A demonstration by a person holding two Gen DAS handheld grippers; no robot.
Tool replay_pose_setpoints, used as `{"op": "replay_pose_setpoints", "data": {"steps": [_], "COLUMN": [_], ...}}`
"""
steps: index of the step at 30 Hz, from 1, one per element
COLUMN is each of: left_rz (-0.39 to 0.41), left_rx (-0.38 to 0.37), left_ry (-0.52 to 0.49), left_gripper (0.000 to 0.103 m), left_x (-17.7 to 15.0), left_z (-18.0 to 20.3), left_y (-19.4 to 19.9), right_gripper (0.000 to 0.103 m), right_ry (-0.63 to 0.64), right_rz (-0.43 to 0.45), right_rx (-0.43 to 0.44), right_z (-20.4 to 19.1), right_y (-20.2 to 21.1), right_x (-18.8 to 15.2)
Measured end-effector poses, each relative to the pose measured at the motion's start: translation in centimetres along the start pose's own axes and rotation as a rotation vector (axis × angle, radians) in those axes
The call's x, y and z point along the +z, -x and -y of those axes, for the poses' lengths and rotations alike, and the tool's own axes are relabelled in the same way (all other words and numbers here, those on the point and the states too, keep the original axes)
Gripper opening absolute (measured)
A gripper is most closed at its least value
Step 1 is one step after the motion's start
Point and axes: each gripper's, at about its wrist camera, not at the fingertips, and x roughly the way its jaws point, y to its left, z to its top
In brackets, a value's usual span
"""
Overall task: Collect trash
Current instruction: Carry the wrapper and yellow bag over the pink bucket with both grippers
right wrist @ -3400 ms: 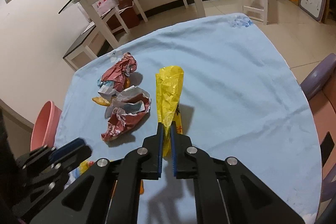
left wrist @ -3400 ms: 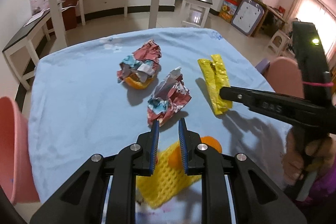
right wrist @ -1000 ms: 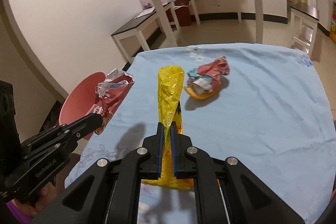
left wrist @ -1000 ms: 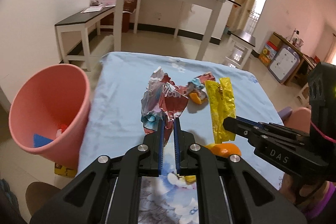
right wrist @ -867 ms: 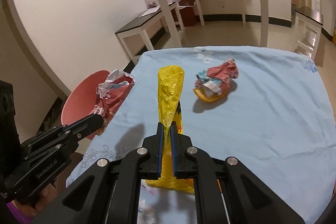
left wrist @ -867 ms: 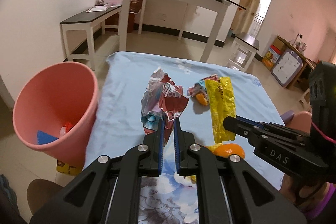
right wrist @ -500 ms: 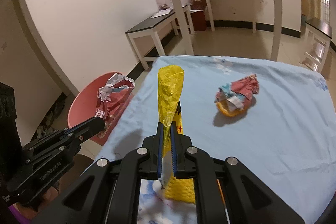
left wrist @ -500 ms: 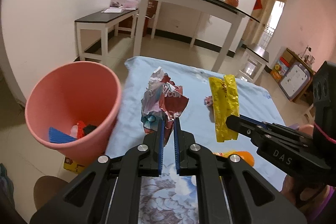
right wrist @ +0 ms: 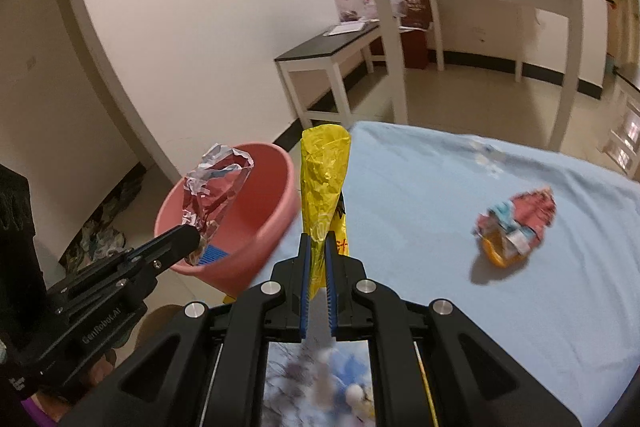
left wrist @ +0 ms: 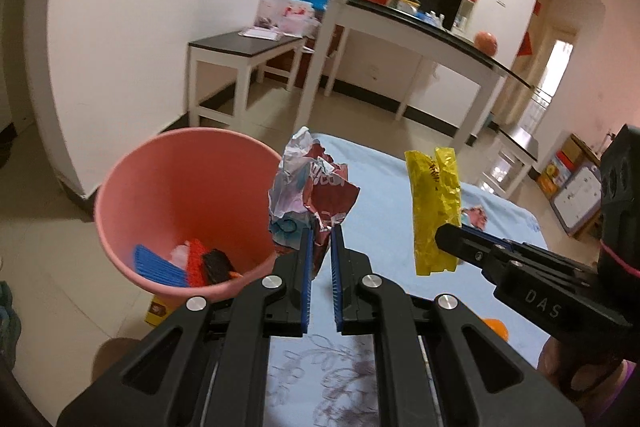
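two pieces of trash are held up in the air at once. the left gripper [left wrist: 320, 247] has its jaws pinching the lower end of a crumpled red and silver foil wrapper [left wrist: 310, 193], which stands up from the jaws just beside the right rim of the pink bin [left wrist: 176, 183]. the bin sits on the floor at the left near corner of the worktop [right wrist: 500, 307], which is draped in a light blue cloth; blue, red and black scraps lie in its bottom. the right gripper [right wrist: 318, 259] has its jaws pressed onto a long yellow wrapper [right wrist: 324, 183] that rises upright, to the right of the bin's rim. another crumpled red wrapper [right wrist: 516, 227] lies on the cloth, well apart to the right, on top of something orange. an orange fruit [left wrist: 496, 329] peeks out behind the right gripper in the left view.
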Motion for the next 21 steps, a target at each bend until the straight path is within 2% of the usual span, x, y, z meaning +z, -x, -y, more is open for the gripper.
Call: {"op": "replay_pose_setpoints", "data": {"steps": [10, 21], "left_rz": [0.074, 0.051], "left_rx": [0.106, 0.153], "left_ry": [0.051, 0.135], "left_gripper": [0.008, 0.008], "left_x": [1.2, 1.0], "left_z": [-3.9, -8.4], "left_y": [1.1, 0.4], "right_gripper": [0.006, 0.006], "right_ry": [0.084, 0.120], "right_rz": [-0.016, -0.077], "right_rx": [0.066, 0.094], "right_z": [-4.7, -8.0], "right_y": [-3.2, -8.0], "right_x": [2.0, 1.8]}}
